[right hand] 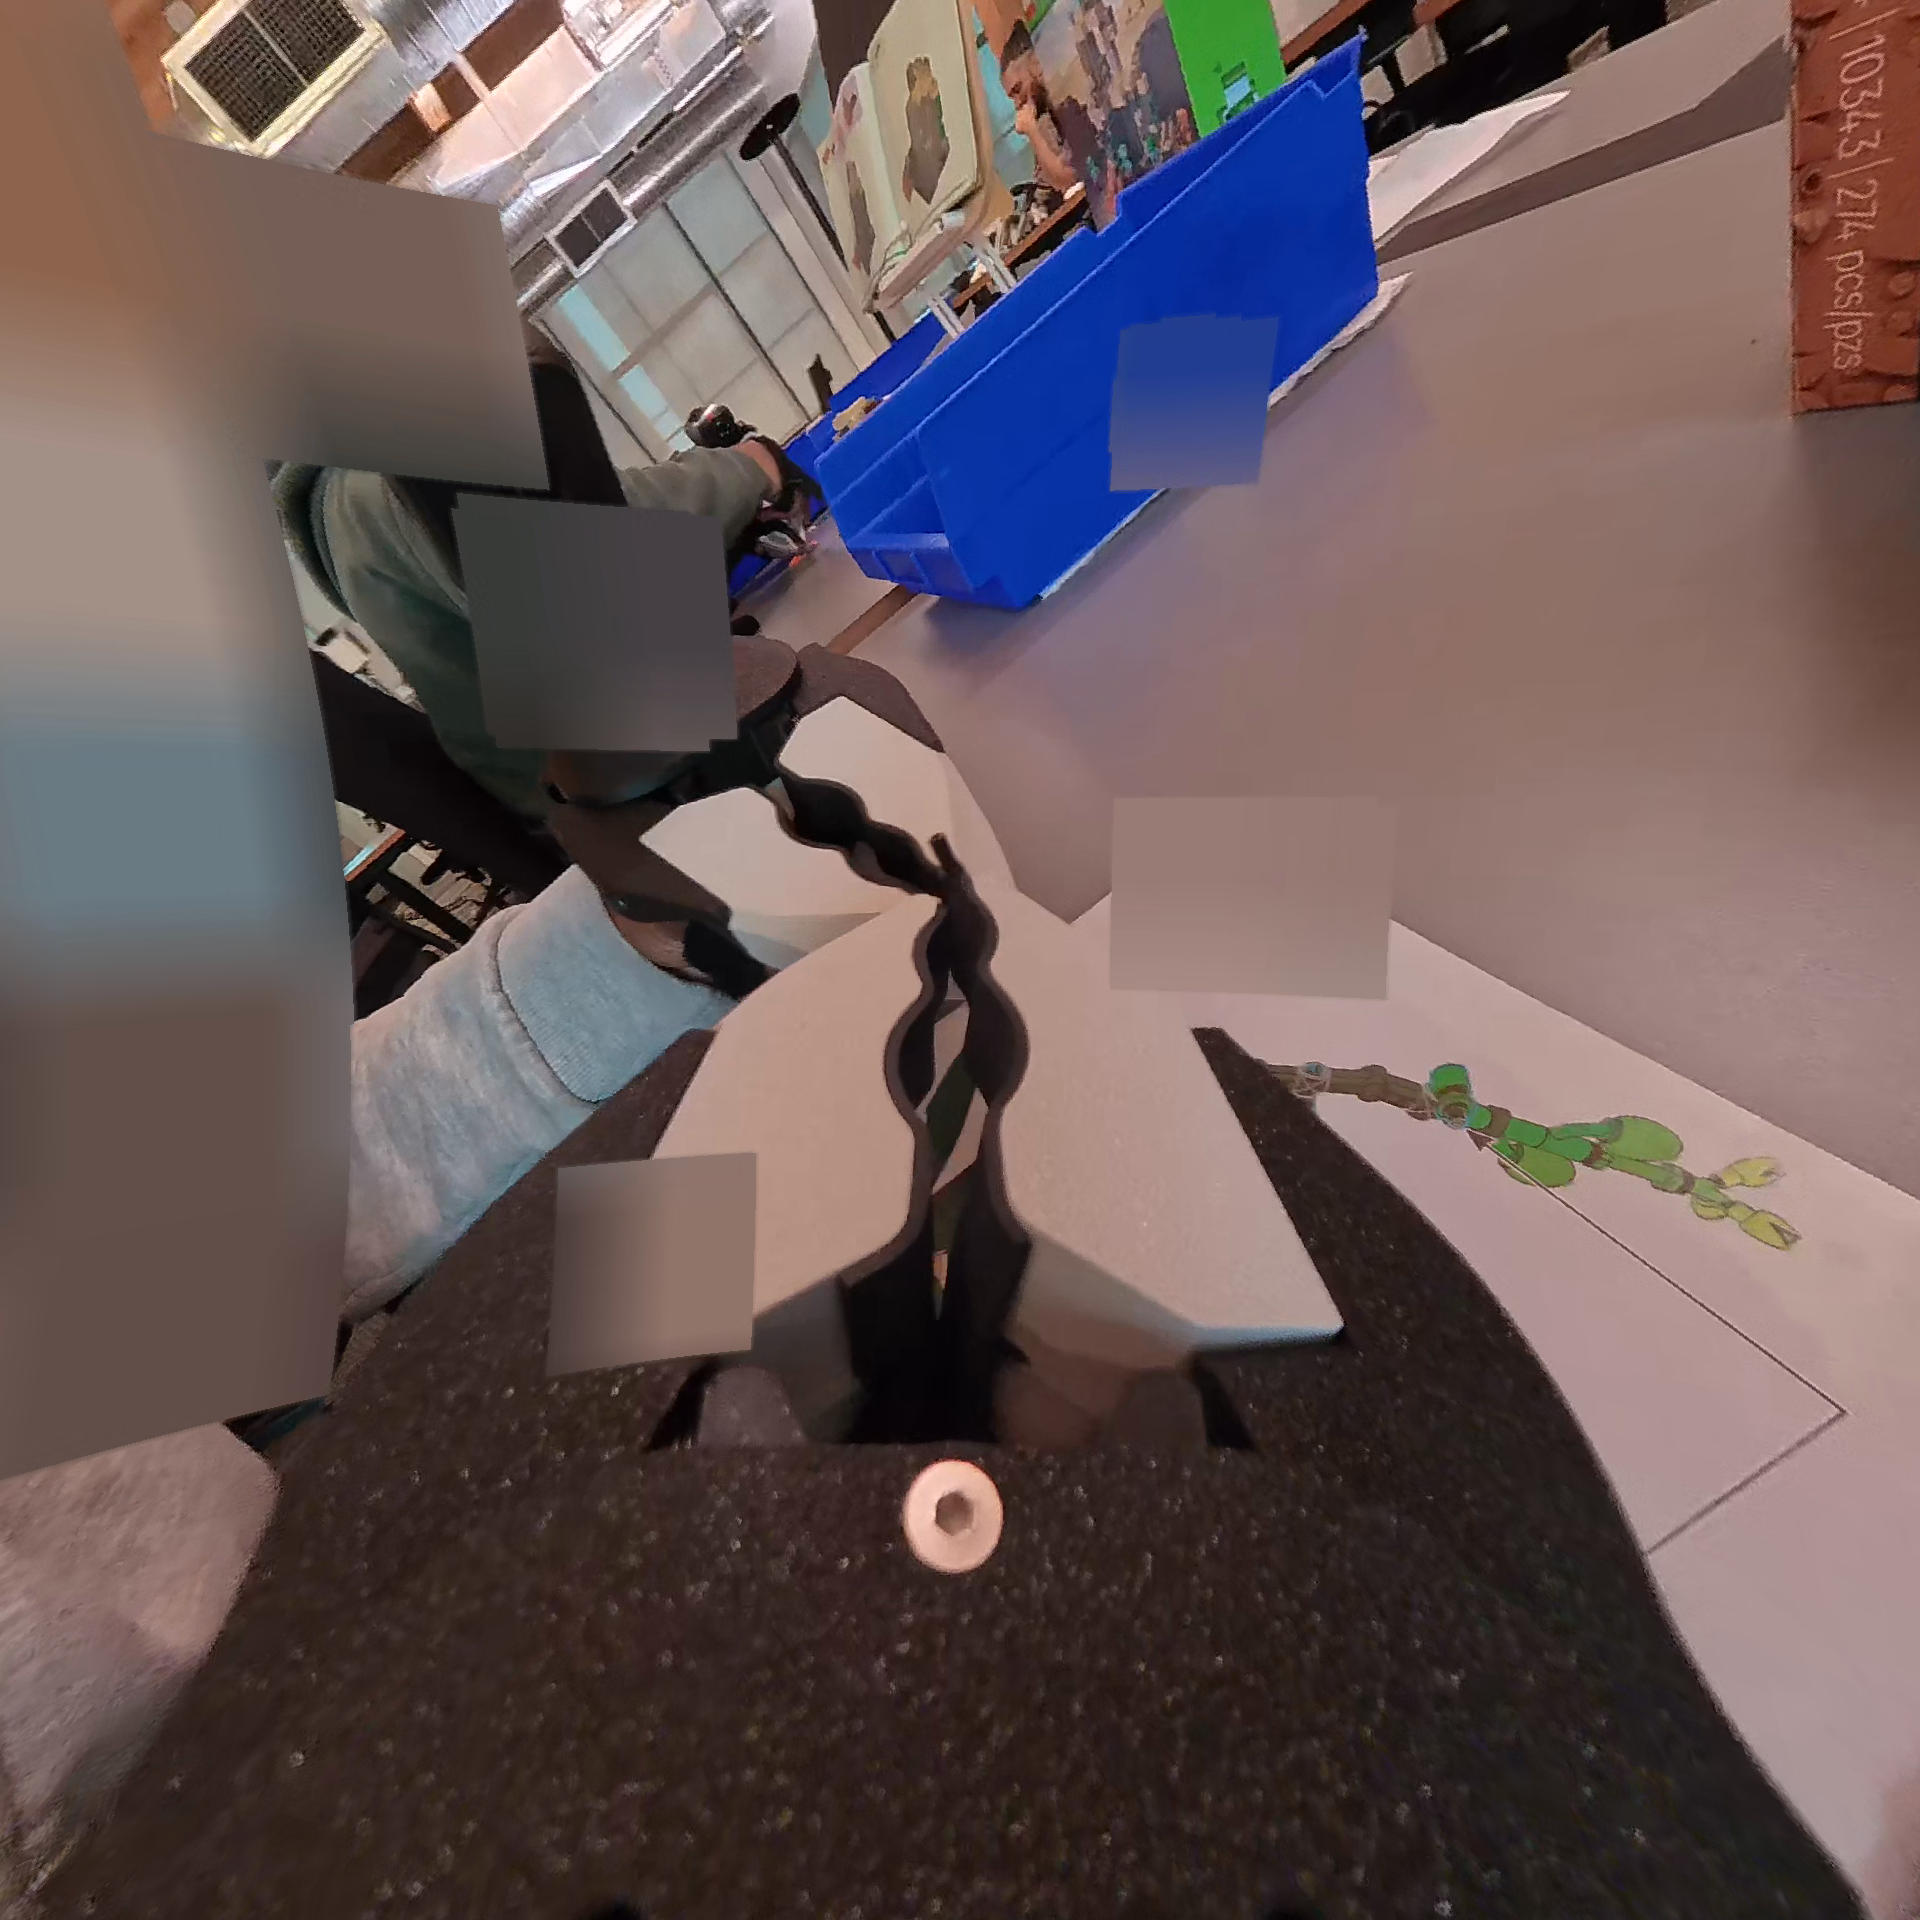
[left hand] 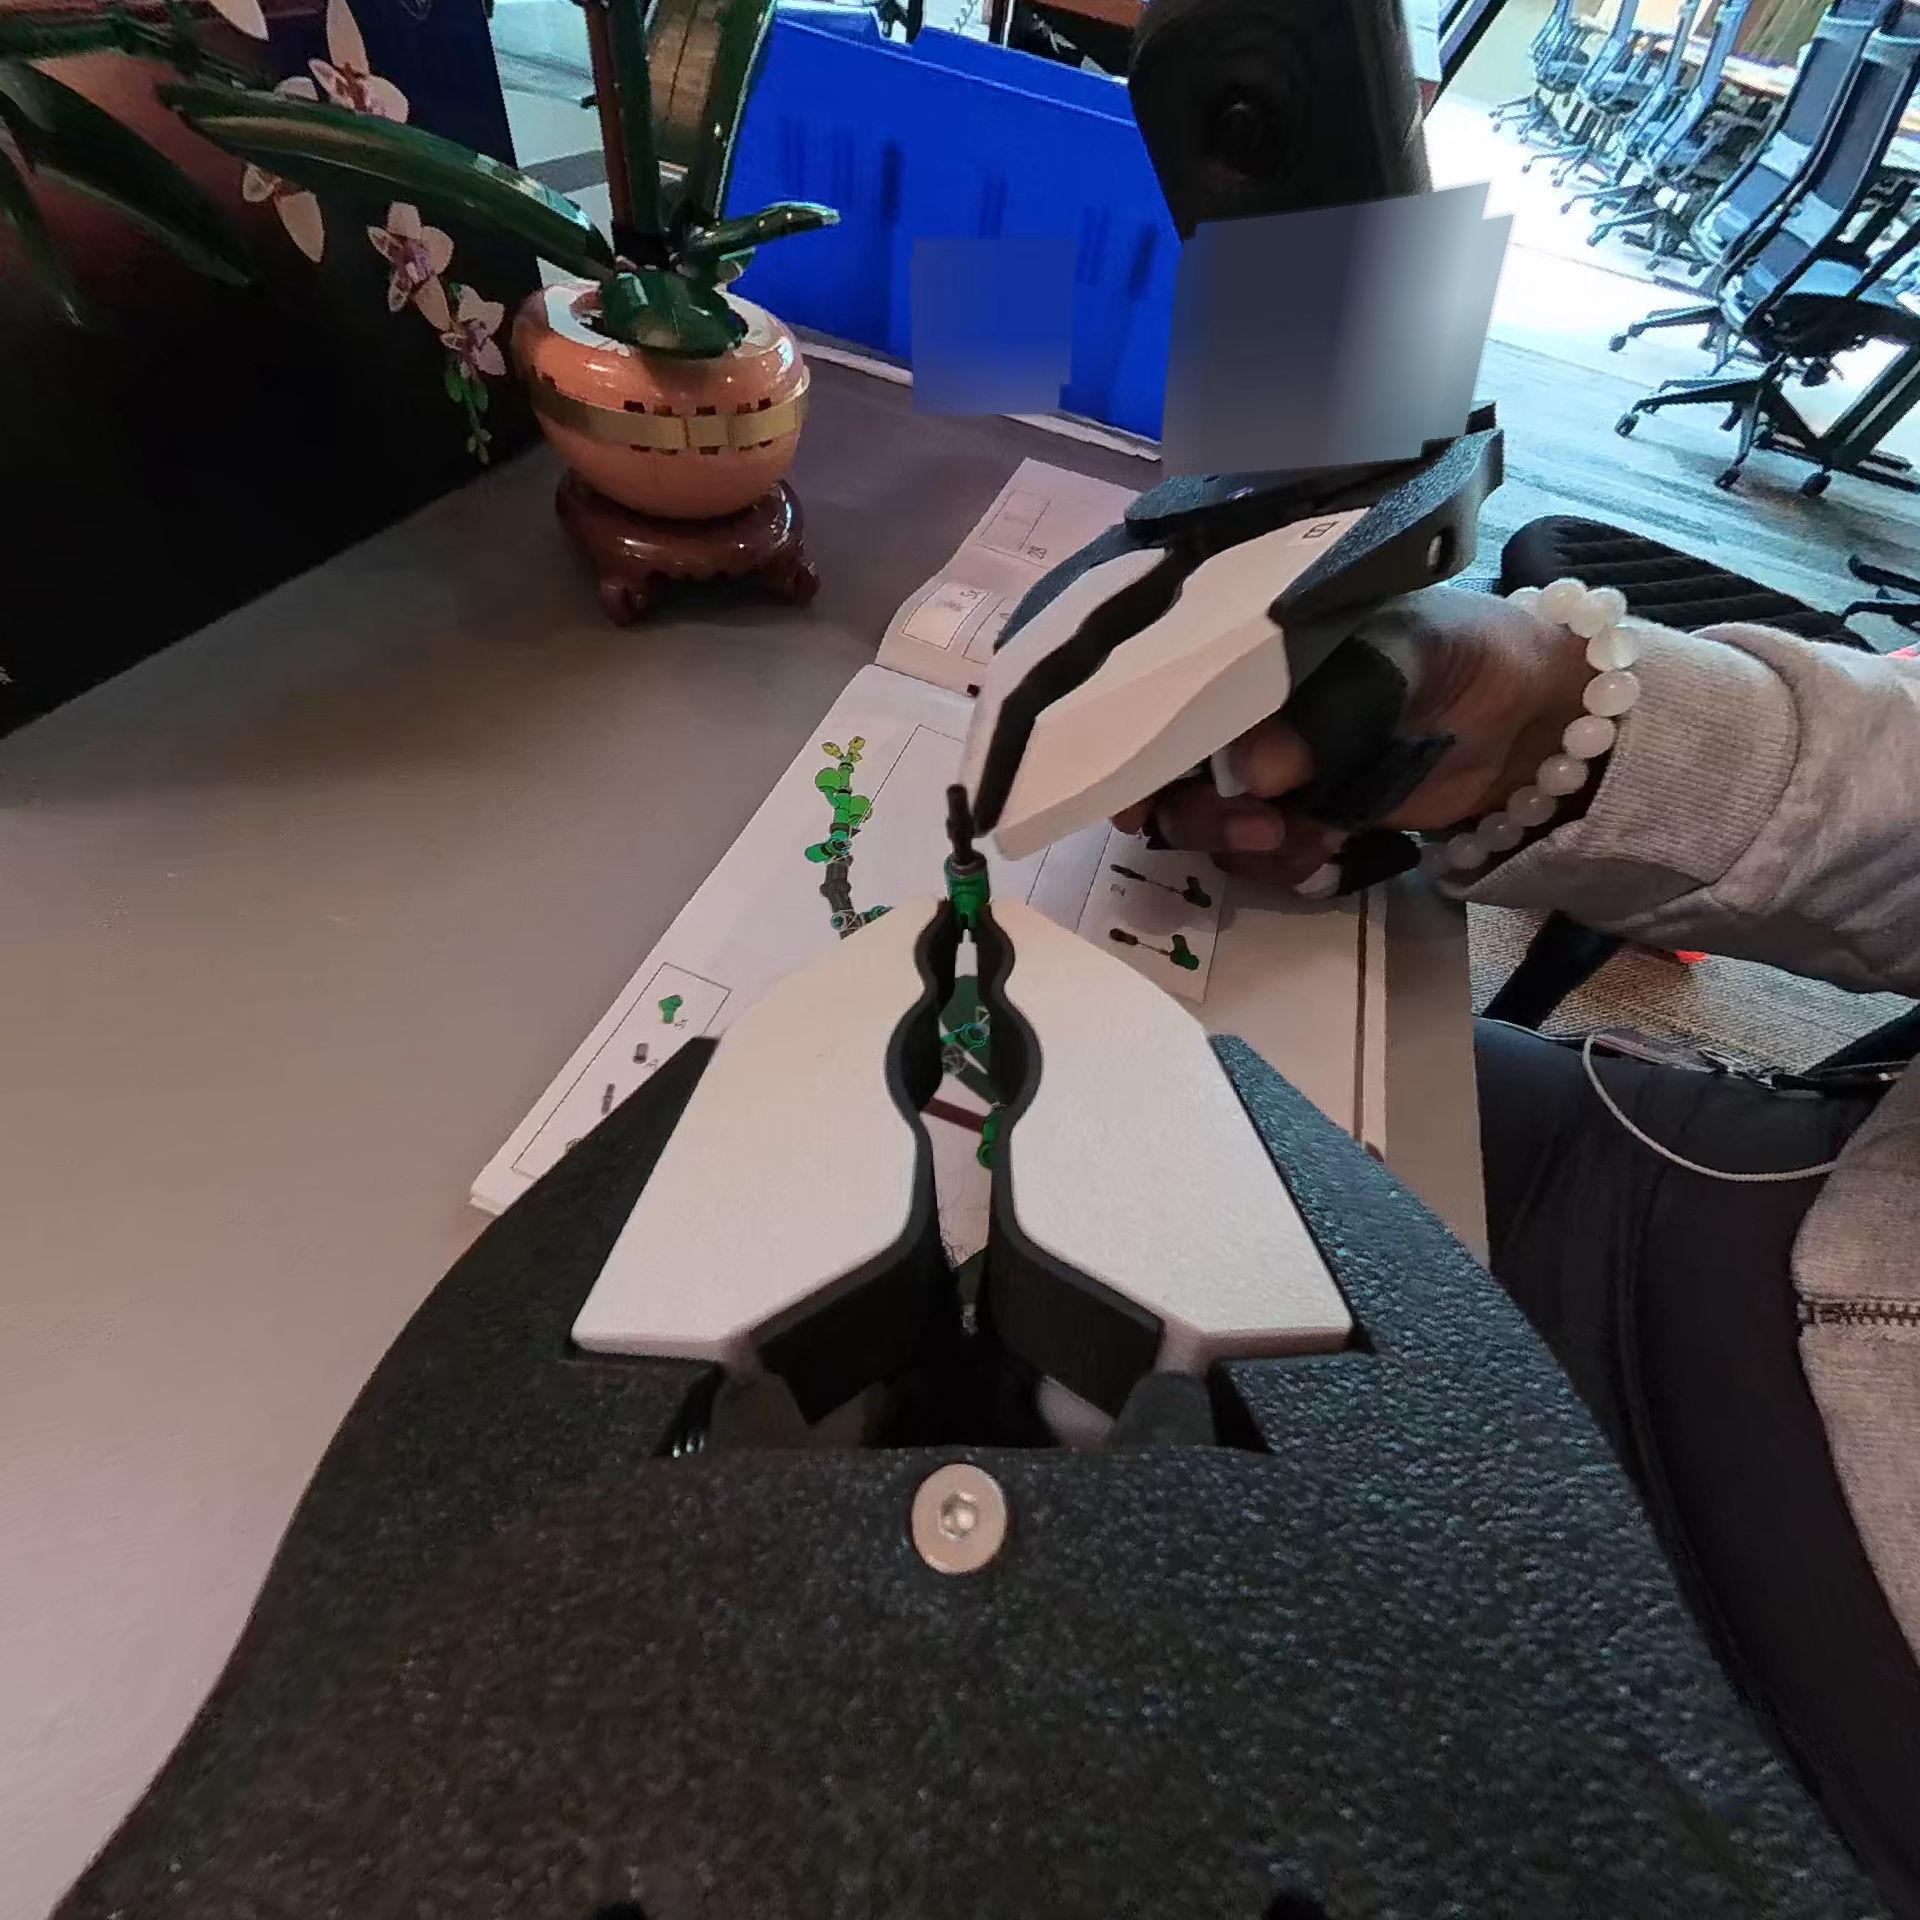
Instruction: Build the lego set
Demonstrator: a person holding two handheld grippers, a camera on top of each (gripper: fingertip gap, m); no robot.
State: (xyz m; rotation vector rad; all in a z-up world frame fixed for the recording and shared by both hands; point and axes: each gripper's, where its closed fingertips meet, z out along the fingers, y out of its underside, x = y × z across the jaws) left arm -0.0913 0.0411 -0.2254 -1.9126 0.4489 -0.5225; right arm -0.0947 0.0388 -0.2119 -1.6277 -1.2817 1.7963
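The left gripper (left hand: 966, 920) has its jaws closed on a small green connector piece (left hand: 966, 891) with a thin black pin (left hand: 959, 816) rising from it, held above an open instruction booklet (left hand: 748, 883) near the tabletop's (left hand: 312, 831) right edge. The right gripper (left hand: 982, 821), jaws closed, pinches the pin's top. A brick-built potted orchid (left hand: 670, 416) stands toward the far edge.

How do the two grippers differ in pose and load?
The left gripper points away from its camera; the right gripper comes in from the right, tilted downward. The left gripper pinches a small green piece; the right gripper's tip sits at the black pin sticking out of that piece. Both have white fingers with black pads.
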